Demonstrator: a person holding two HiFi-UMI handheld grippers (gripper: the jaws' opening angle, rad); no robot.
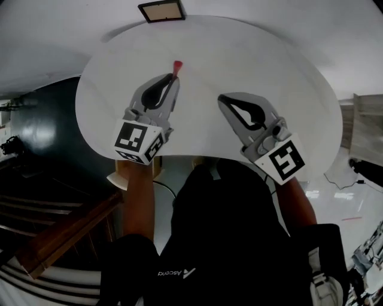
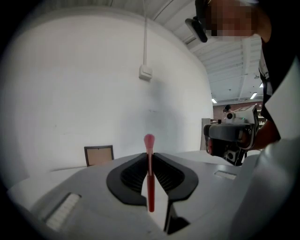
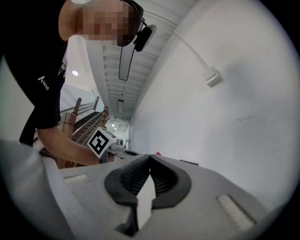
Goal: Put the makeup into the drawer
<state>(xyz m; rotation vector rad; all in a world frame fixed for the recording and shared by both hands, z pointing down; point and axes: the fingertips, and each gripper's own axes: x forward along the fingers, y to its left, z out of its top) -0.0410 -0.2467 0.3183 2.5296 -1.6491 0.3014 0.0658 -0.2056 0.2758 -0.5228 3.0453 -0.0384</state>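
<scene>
A slim red makeup brush [image 2: 150, 174] with a pink tuft [image 1: 177, 67] stands between the jaws of my left gripper [image 1: 173, 79], which is shut on its handle. The tuft sticks out past the fingertips toward the white wall. In the left gripper view the brush runs straight up the middle of the left gripper [image 2: 150, 155]. My right gripper [image 1: 223, 100] is held up beside it, a little to the right, jaws together with nothing between them. The right gripper view shows the right gripper [image 3: 149, 157] with its pads touching. No drawer is in any view.
Both grippers face a plain white wall [image 1: 251, 60]. A small brown framed panel [image 1: 161, 11] hangs on it, and a white switch box [image 2: 145, 72] with a conduit sits higher up. A wooden stair rail [image 1: 60, 233] lies low at the left.
</scene>
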